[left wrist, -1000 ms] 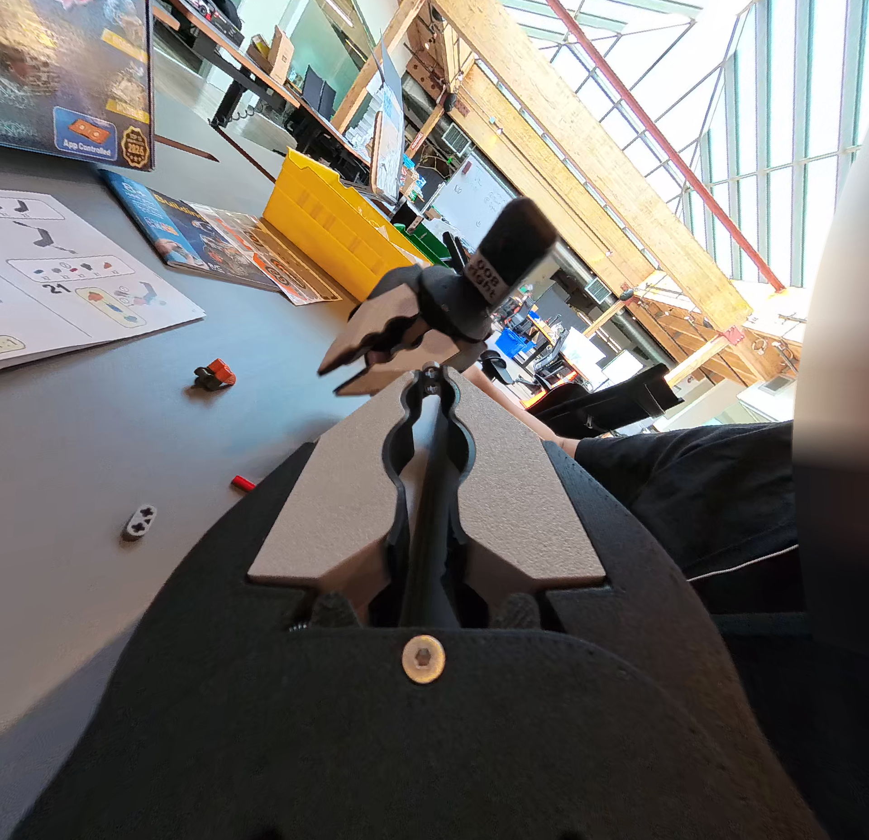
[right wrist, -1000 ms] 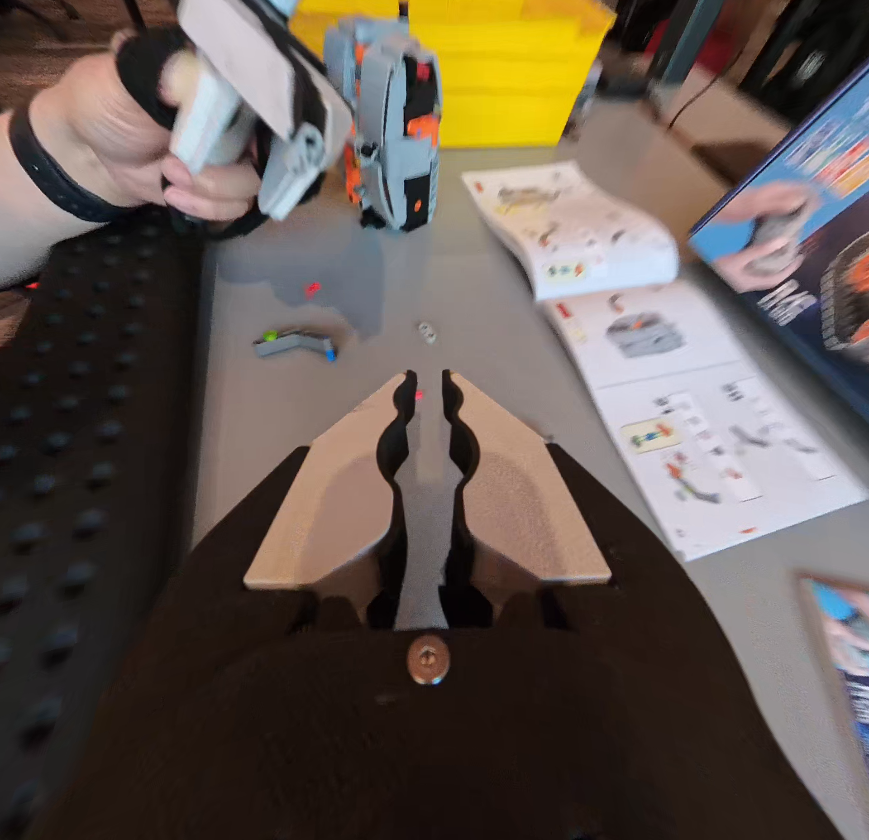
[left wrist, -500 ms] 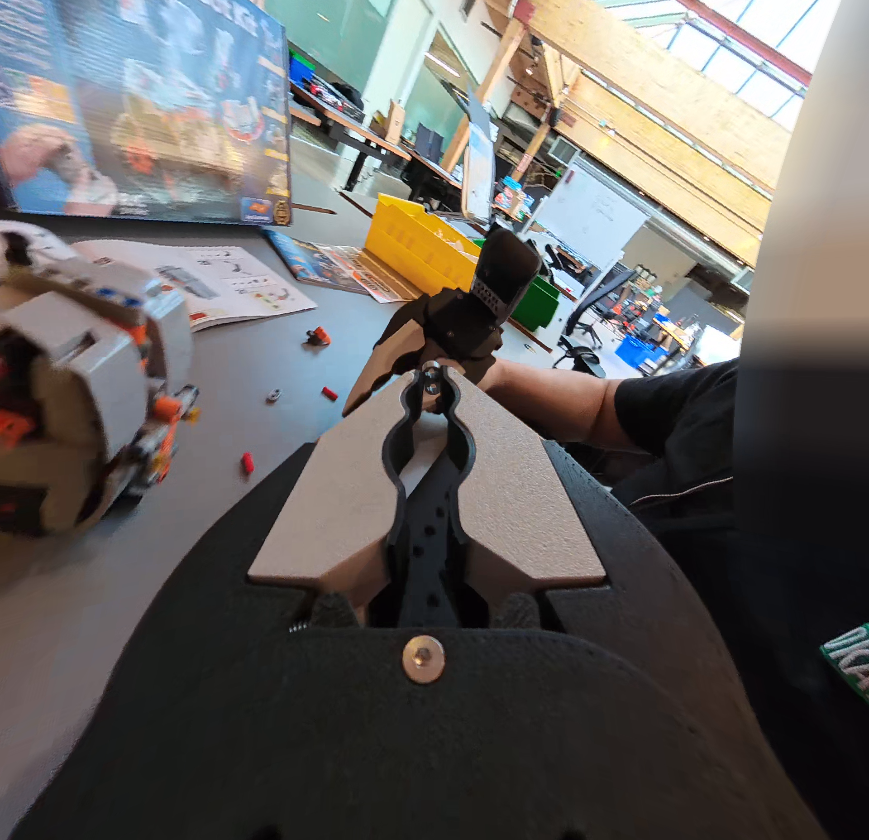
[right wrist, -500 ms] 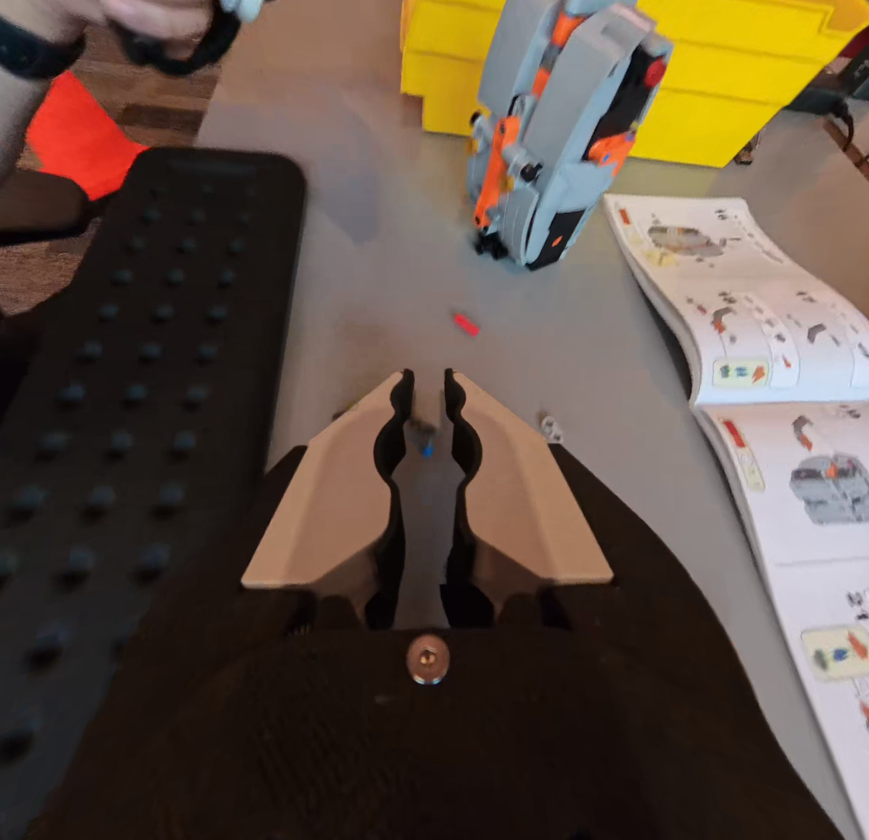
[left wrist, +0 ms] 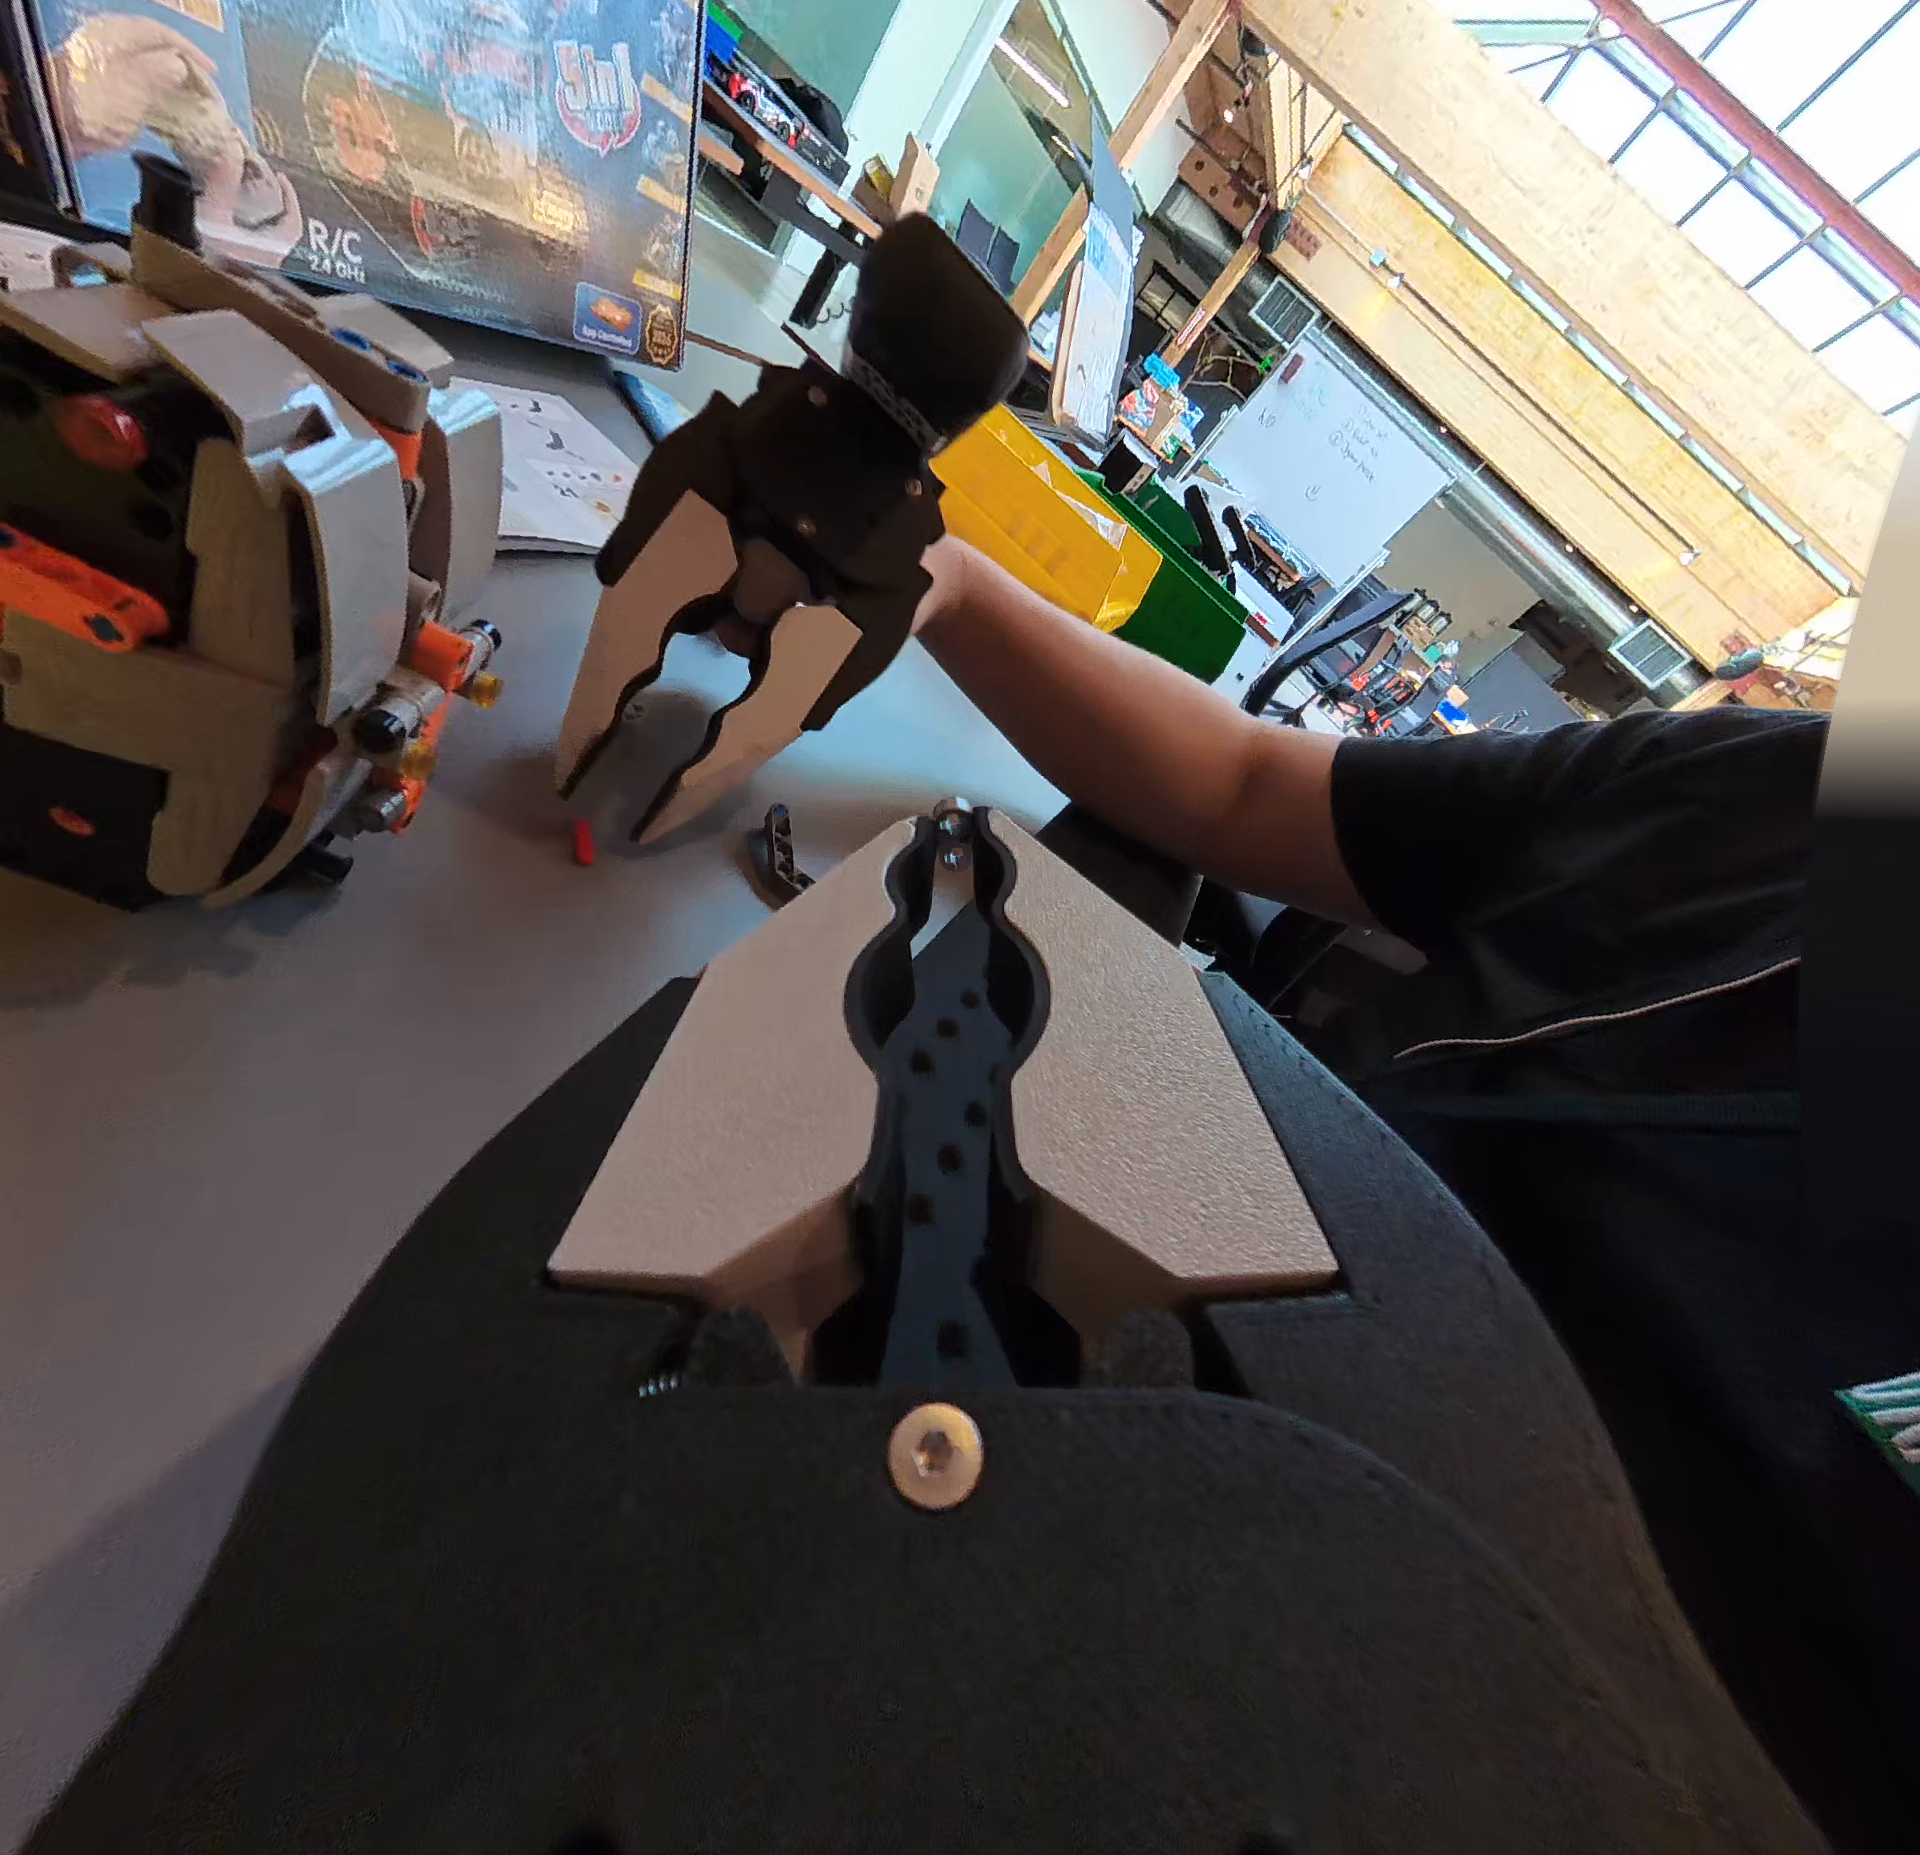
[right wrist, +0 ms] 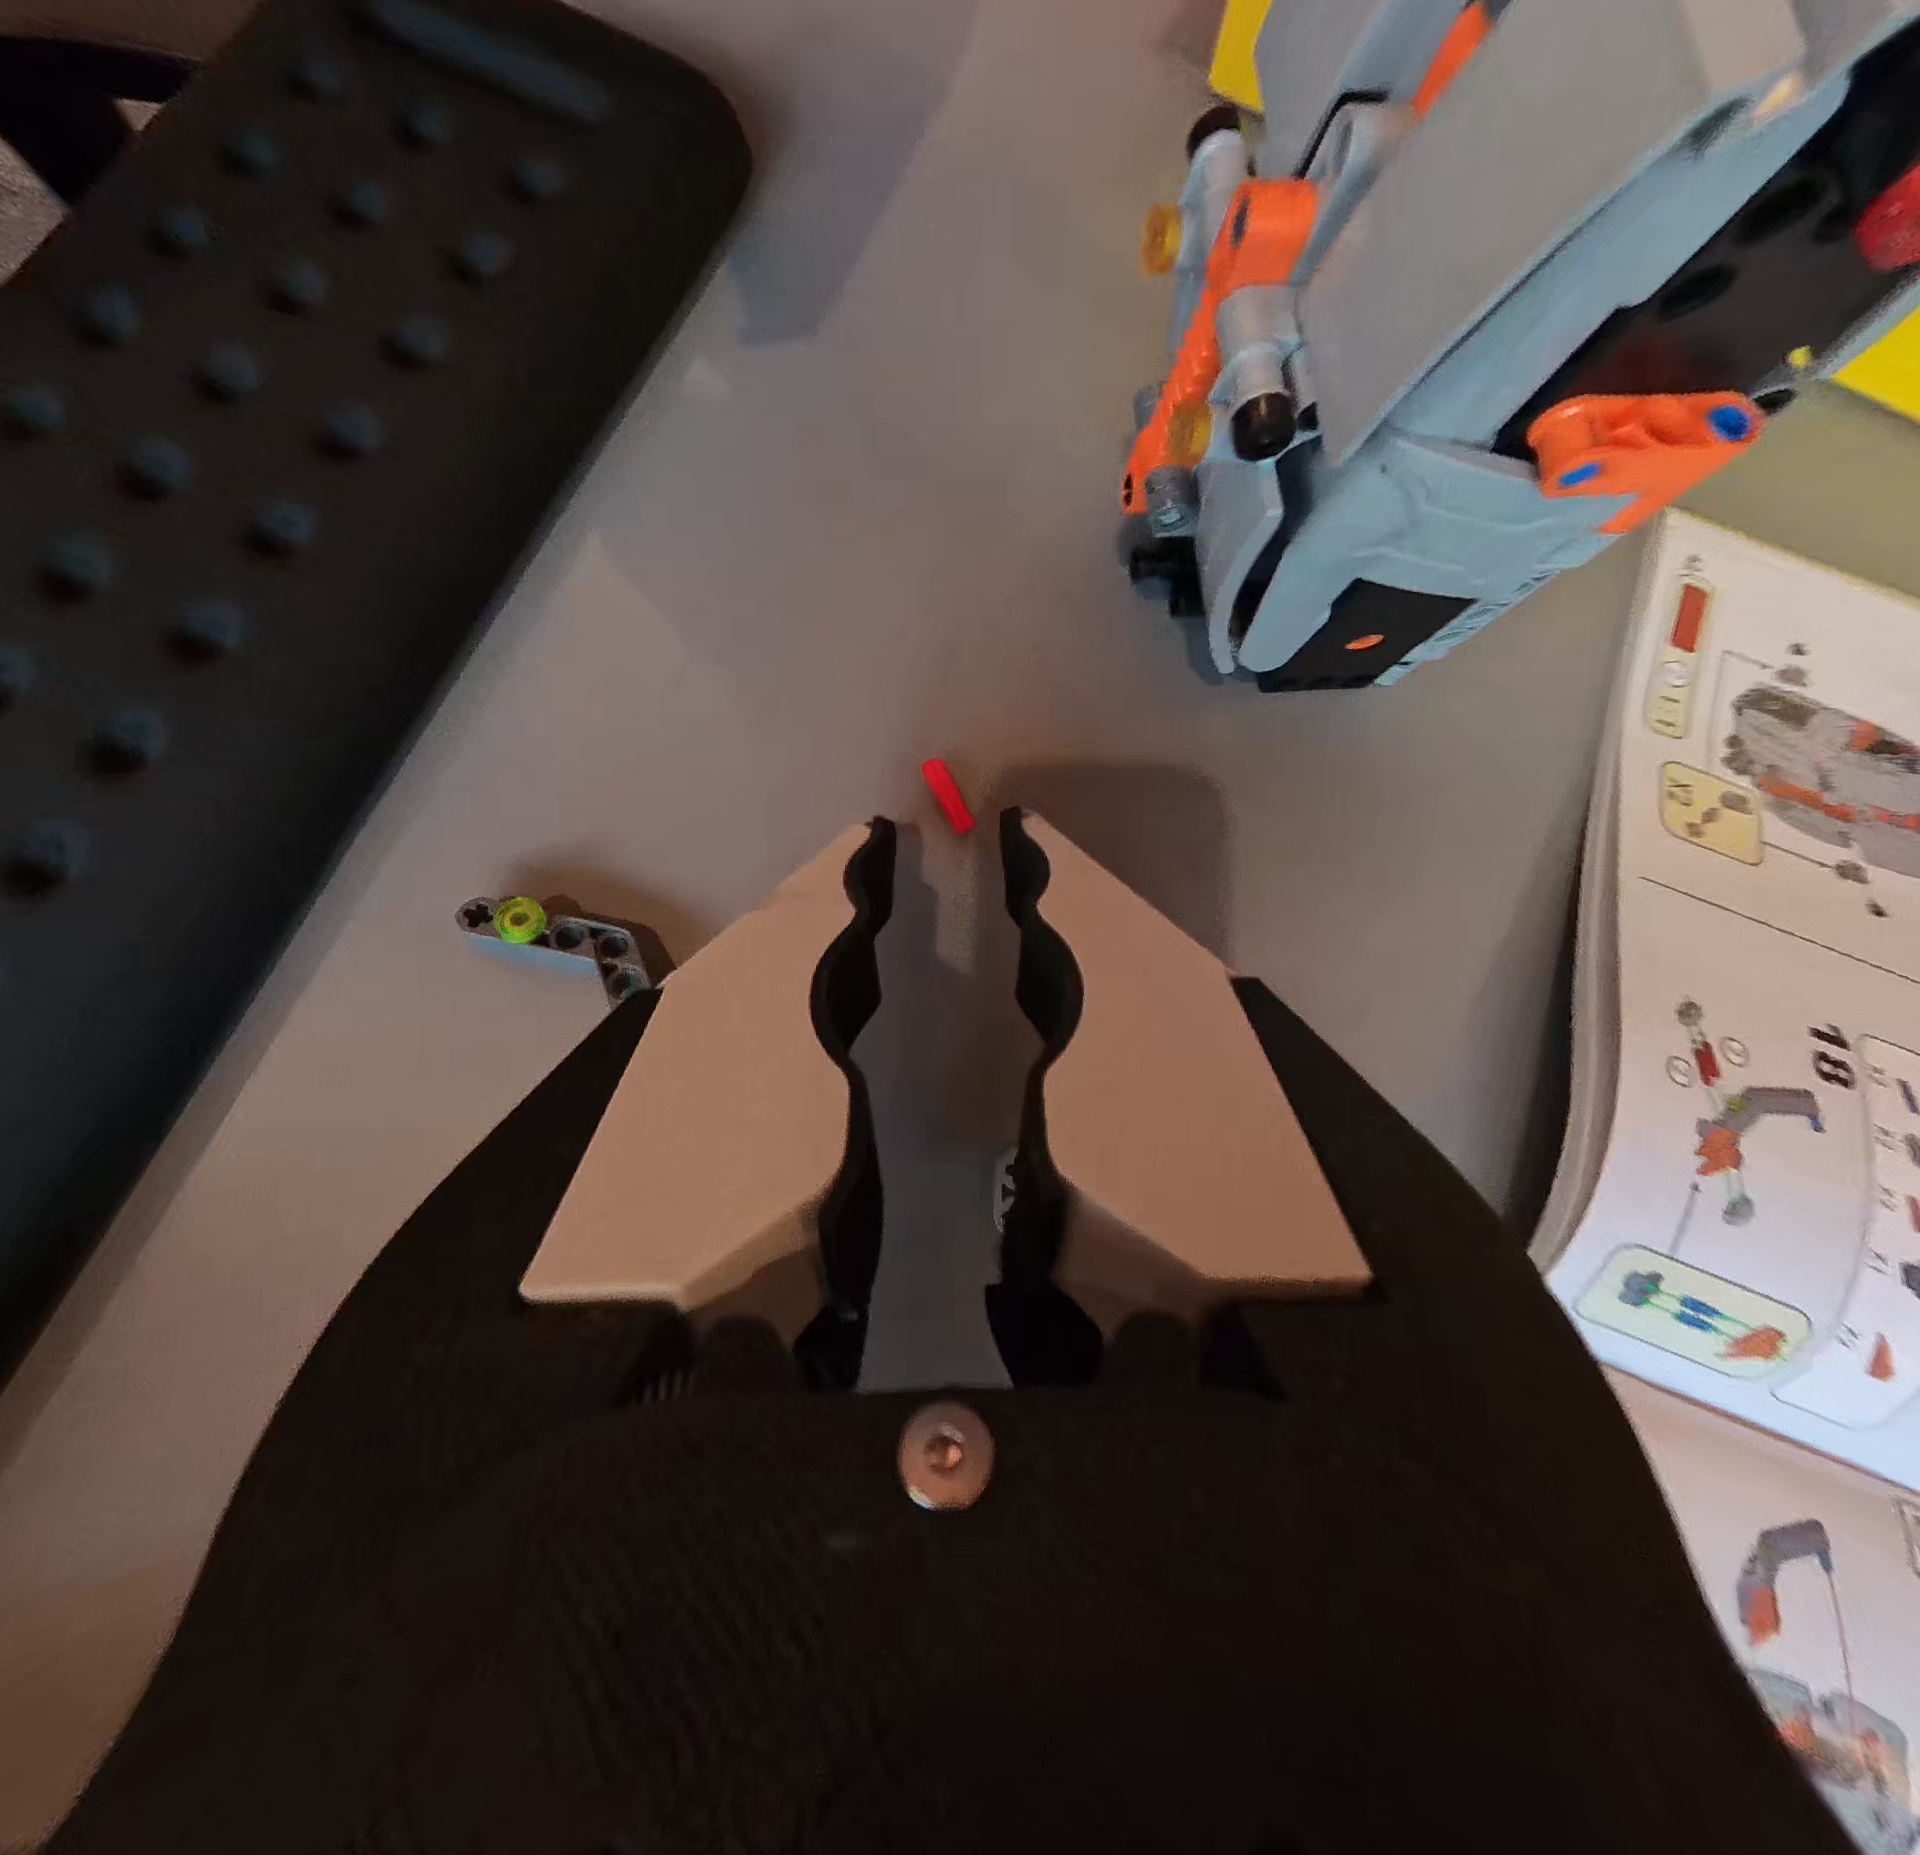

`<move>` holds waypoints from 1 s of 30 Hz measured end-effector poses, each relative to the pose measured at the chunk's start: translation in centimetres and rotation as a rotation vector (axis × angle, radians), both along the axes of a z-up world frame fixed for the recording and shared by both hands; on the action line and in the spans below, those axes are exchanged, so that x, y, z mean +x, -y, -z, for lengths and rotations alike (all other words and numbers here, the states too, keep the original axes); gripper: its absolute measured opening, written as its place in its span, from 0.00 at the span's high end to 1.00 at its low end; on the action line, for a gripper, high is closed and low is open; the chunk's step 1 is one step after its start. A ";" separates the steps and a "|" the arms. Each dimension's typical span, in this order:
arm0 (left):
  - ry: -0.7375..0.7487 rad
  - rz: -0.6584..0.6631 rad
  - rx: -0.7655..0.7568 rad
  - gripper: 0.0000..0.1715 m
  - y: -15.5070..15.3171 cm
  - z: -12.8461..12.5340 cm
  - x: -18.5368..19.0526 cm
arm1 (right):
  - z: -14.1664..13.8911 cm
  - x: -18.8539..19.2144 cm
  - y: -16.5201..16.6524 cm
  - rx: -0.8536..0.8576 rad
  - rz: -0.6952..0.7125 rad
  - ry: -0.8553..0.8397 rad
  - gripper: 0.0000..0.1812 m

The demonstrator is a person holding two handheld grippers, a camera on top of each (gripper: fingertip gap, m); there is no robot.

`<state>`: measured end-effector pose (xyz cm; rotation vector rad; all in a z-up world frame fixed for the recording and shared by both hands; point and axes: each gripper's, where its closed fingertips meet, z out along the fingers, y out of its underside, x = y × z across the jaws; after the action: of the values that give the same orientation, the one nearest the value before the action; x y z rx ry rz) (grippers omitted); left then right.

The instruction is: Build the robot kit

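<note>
Jaws on the right gripper (right wrist: pixel 948 818) stand parted with a narrow gap and nothing held; the tips hang just over the grey table (right wrist: pixel 790 600), with a small red pin (right wrist: pixel 948 795) lying just ahead of the gap, slightly tilted, not touched. Left gripper (left wrist: pixel 953 831) has its jaws nearly closed at the tips on a small silvery metal bit (left wrist: pixel 949 837), with a black perforated strip (left wrist: pixel 940 1130) showing in the gap behind it; whether that strip is held I cannot tell. Right of the red pin the grey-and-orange brick model (right wrist: pixel 1455 371) stands on the table, apart from the gripper, with bare table between them. Left of the right gripper lies a small grey angled beam (right wrist: pixel 566 943) with a green stud on it, close beside the left finger but apart. Farther left a black studded mat (right wrist: pixel 260 351) runs along the table edge. An open instruction booklet (right wrist: pixel 1756 974) bounds the right side, its curled edge near the right finger. Open room is mainly the strip of table ahead between mat and model. From the left wrist view the right gripper (left wrist: pixel 665 756) points down at the table, held by a bare forearm (left wrist: pixel 1122 735) coming from a black sleeve. Behind it stand a printed kit box (left wrist: pixel 416 122), yellow bins (left wrist: pixel 1039 517) and a green bin (left wrist: pixel 1174 579). Room is a high hall with timber beams and skylights.
</note>
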<state>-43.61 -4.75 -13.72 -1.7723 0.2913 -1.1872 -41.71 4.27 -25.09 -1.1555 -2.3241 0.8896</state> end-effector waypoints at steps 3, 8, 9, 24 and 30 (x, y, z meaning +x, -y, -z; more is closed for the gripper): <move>0.017 0.005 -0.011 0.97 -0.1 0.2 -0.1 | 0.4 -0.1 0.4 -0.067 -0.033 0.049 0.89; 0.023 0.005 -0.047 0.97 -1.0 0.9 -0.2 | 0.5 -0.4 0.6 -0.109 -0.072 0.078 0.97; 0.029 0.008 -0.057 0.97 -1.1 1.0 -0.1 | 0.5 -0.6 0.6 -0.116 -0.065 0.079 0.97; 0.253 0.069 -0.204 0.97 -0.1 1.8 7.0 | -8.7 6.2 7.1 0.206 0.061 -0.519 0.98; 0.288 0.084 -0.297 0.97 0.1 3.2 10.0 | -7.8 9.0 8.2 0.461 0.028 -0.705 0.98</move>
<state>-33.58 -4.85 -16.91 -1.8208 0.0185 -1.5914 -32.70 -3.92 -17.25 -0.5536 -1.7806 0.5718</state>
